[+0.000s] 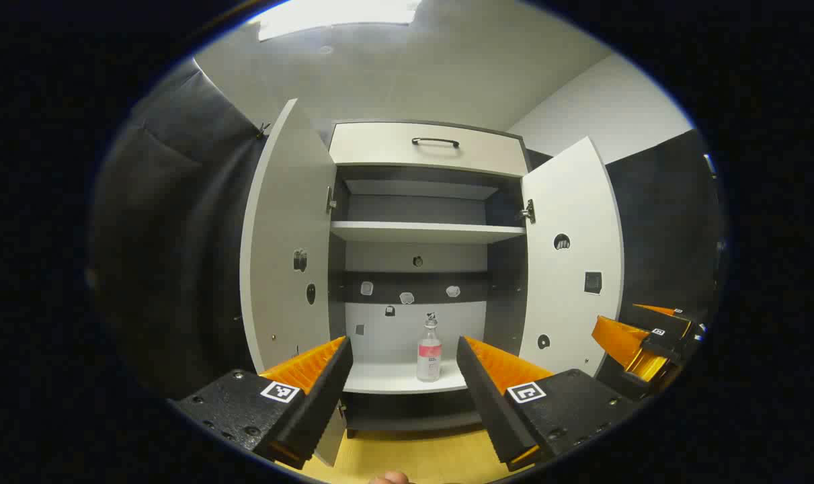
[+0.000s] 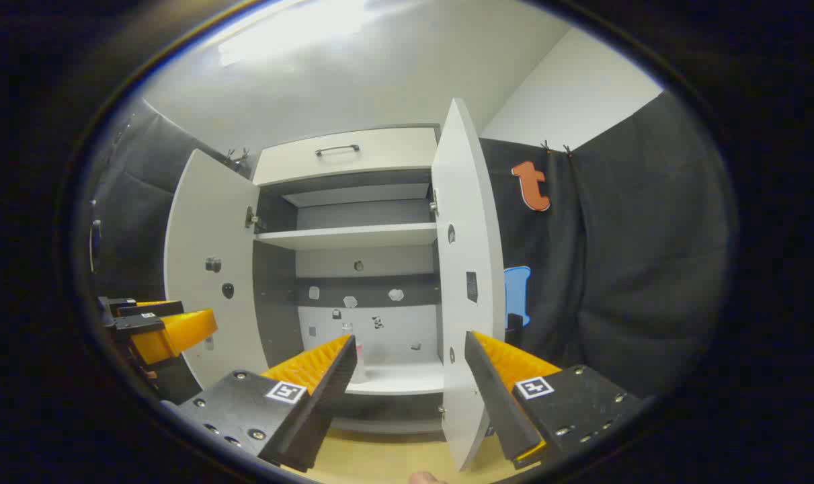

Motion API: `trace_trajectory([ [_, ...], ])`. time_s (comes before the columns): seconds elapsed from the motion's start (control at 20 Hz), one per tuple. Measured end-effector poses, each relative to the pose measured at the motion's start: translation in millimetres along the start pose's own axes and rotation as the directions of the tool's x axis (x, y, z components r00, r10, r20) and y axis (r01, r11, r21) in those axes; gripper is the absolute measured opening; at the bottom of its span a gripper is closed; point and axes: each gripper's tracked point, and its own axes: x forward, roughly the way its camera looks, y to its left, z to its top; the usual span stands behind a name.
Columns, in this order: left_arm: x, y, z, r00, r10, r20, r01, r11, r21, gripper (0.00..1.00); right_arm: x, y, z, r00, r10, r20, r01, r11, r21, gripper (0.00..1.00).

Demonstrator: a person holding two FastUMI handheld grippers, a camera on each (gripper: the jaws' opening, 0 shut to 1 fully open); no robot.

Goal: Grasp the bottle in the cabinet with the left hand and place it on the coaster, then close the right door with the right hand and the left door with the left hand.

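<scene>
While wide apart, left tool (image 1: pixel 403 356) fingers (empty) — bottle (image 1: pixel 429 350) beyond.

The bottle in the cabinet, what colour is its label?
Pink. The bottle itself is clear; it shows best in the left gripper view, standing on the bottom shelf.

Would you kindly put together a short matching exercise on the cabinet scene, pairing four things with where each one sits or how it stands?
Things:
1. bottle
2. drawer handle
3. left gripper
4. right door

Places or states:
A. swung open on its hinges
B. standing upright on the bottom shelf
C. open, fingers spread in front of the cabinet
D. at the very top of the cabinet, above the shelves

Pairs: 1-B, 2-D, 3-C, 4-A
</scene>
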Motion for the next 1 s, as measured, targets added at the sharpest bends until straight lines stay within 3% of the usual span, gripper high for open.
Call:
trace_trajectory([
  [0.05,1.0,-1.1,-0.7,1.000,-0.002,-0.003,0.002,1.000,-0.004,0.96,0.7,-0.4,-0.8,1.000,0.000,-0.002,0.000,1.000,-0.001,0.94],
  [0.2,1.7,-5.8,-3.7,1.000,-0.010,-0.012,0.010,1.000,-0.011,0.92,1.7,-2.4,-1.5,1.000,-0.001,-0.006,0.001,1.000,0.000,0.98],
  [0.25,2.2,-7.0,-3.8,1.000,-0.012,-0.014,0.012,1.000,-0.012,0.96,1.4,-3.2,-1.8,1.000,-0.004,-0.004,0.004,1.000,0.000,0.98],
  [0.5,2.4,-10.9,-3.8,1.000,-0.014,-0.012,0.014,1.000,-0.021,0.96,2.1,-5.5,-3.8,1.000,-0.005,-0.008,0.005,1.000,-0.005,0.93],
  [0.6,3.0,-12.4,-3.9,1.000,-0.015,-0.012,0.015,1.000,-0.020,0.96,2.0,-7.3,-5.4,1.000,-0.006,-0.011,0.006,1.000,-0.008,0.98],
  [1.0,9.9,-18.4,-11.4,0.999,-0.024,-0.028,0.023,0.999,-0.024,0.96,3.1,-11.5,-9.7,1.000,-0.017,-0.021,0.017,1.000,-0.008,0.98],
])
